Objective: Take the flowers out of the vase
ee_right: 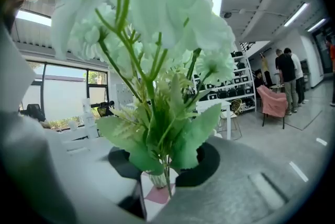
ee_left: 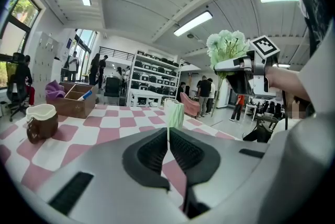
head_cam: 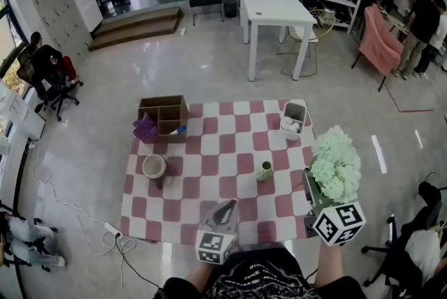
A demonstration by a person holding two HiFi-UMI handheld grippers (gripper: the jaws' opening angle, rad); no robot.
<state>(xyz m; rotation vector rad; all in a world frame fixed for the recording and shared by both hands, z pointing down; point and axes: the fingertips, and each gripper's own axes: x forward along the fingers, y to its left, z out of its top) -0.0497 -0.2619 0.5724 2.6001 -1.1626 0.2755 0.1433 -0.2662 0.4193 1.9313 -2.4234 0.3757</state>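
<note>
A bunch of pale green-white flowers hangs over the right edge of the pink-and-white checked mat, clear of the small green vase, which stands upright on the mat. My right gripper is shut on the stems. In the right gripper view the leaves and blooms fill the frame, with the stems between the pads of the right gripper. My left gripper rests low at the mat's near edge, shut and with nothing in it. In the left gripper view that gripper points at the vase, with the flowers up at the right.
A cardboard box holding a purple cloth sits at the mat's far left. A brown-and-white cup is at the left, a white bin at the far right corner. A white table stands beyond; a power strip lies left.
</note>
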